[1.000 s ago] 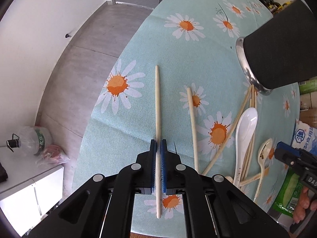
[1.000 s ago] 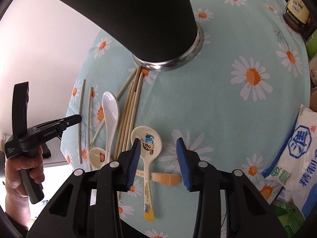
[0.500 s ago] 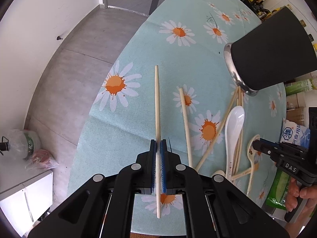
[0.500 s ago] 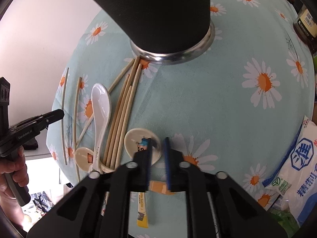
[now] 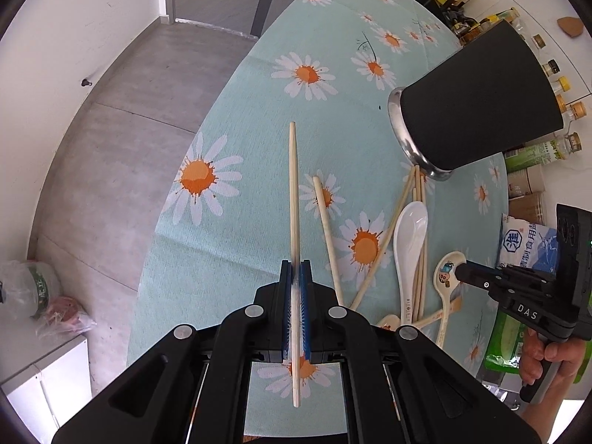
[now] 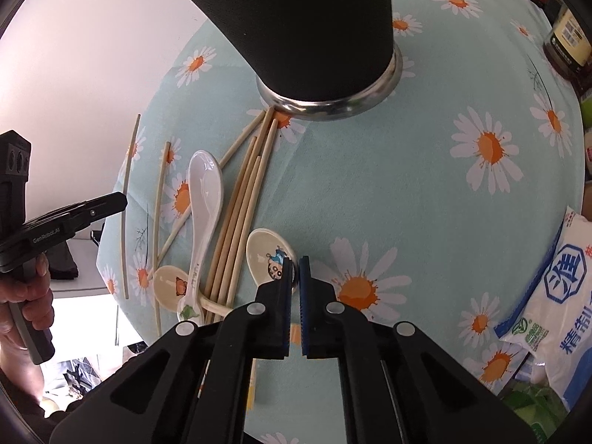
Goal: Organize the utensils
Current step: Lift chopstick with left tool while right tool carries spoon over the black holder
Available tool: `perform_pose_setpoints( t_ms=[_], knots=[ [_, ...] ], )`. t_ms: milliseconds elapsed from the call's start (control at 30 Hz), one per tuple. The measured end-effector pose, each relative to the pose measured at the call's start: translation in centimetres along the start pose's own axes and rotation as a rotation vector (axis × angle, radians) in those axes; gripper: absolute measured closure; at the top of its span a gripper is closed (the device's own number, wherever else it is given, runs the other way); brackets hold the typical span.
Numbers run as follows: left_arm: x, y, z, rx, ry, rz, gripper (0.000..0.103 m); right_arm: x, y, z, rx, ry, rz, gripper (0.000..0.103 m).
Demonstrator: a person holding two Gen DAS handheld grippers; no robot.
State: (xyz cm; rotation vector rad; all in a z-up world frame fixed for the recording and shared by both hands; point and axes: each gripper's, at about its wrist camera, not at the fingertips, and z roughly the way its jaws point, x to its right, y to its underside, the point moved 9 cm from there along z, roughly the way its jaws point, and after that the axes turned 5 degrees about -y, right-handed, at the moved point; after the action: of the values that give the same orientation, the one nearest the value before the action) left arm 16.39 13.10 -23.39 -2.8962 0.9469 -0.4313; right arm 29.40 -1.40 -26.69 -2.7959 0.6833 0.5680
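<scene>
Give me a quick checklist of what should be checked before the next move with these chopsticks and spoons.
1. Left gripper clamps one chopstick: ok.
2. Chopstick lifted clear of the tablecloth: cannot tell.
3. Black holder upright: ok; its opening is out of view.
4. Right gripper holds the cartoon spoon: cannot tell; jaws nearly shut at the bowl's edge.
5. All utensils put away: not ok; a white spoon and loose chopsticks lie on the cloth.
</scene>
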Motion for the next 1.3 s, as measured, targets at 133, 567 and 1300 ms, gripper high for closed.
perform_pose_setpoints(
  t_ms=[133, 567, 1300],
  knots=[
    [0.1, -0.3, -0.2, 0.007, 0.025, 0.022, 0.099, -0.3, 0.7, -0.4, 0.018, 0.012, 0.003, 0.099],
    [2.2, -2.6, -4.0, 0.101, 0.115, 0.169, 0.099, -2.9, -0.5, -6.7, 0.197, 0.022, 0.001, 0.099],
    [10.4, -5.8, -14.0, 0.46, 0.343, 0.444, 0.099, -6.0, -7.2, -20.0, 0.645, 0.05, -0.023, 0.099]
  ],
)
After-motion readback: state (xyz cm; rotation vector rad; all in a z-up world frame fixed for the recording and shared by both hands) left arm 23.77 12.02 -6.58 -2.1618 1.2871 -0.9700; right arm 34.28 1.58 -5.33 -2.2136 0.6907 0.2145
